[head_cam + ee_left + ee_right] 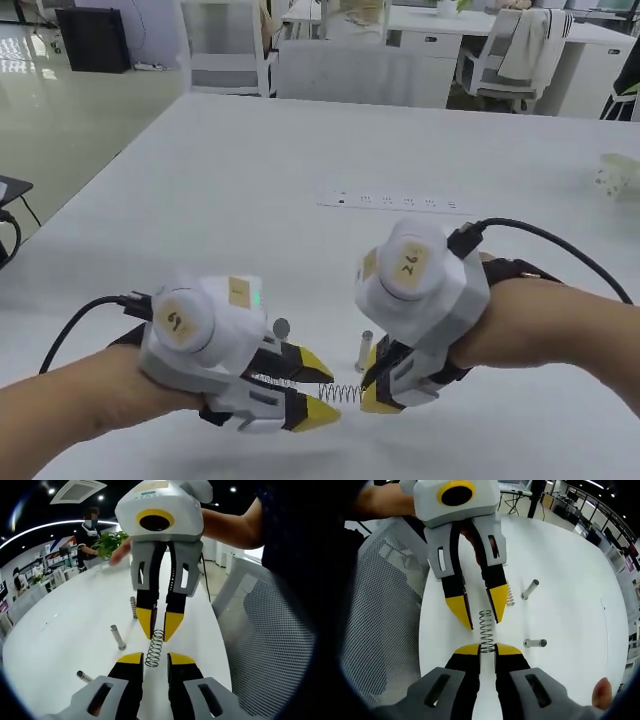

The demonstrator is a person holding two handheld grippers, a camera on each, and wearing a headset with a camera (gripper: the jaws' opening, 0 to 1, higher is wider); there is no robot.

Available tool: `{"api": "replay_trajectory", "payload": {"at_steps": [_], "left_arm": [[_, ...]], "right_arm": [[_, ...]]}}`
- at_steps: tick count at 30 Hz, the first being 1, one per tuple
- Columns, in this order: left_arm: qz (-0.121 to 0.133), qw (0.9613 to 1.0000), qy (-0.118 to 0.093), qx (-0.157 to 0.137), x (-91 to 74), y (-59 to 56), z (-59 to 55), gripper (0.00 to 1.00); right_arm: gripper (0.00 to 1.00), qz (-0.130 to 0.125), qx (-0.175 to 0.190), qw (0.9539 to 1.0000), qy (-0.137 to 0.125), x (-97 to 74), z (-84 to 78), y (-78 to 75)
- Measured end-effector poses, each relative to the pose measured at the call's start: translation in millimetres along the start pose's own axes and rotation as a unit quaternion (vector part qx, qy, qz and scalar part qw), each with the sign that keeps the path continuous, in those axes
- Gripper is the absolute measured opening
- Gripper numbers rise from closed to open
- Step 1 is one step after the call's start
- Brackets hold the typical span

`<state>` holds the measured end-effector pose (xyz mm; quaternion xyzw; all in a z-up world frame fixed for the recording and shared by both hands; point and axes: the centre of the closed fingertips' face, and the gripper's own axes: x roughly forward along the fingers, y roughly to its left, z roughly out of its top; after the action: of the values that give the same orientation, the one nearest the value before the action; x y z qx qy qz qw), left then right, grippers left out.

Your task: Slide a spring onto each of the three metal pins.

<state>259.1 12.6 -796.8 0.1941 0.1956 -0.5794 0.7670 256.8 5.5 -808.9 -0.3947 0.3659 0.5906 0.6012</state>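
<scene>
Three metal pins (118, 637) on the worktop (60, 630). Two springs: one spring (155, 648) between both pairs of jaws, a second spring (133, 607) round a pin. Two grippers, left gripper (320, 388) and right gripper (375, 385). One power strip (395, 201).
</scene>
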Motion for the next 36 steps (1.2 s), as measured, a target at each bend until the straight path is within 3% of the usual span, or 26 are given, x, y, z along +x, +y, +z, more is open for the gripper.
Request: {"api": "replay_trajectory", "payload": {"at_steps": [6,23,36], "left_arm": [[0.003,0.9999,0.001,0.013,1.8,0.9,-0.4,0.04],[-0.005,0.9997,0.001,0.026,4.5,-3.5,-1.3,0.03],[-0.010,0.9994,-0.023,0.025,1.1,-7.6,11.8,0.02]], "right_arm": [[0.08,0.002,-0.002,1.0000,0.001,0.7,-0.9,2.1],[0.08,0.006,-0.003,1.0000,-0.001,2.3,-3.3,4.0],[0.11,0.014,0.005,0.9999,0.005,8.2,-11.0,6.0]]}}
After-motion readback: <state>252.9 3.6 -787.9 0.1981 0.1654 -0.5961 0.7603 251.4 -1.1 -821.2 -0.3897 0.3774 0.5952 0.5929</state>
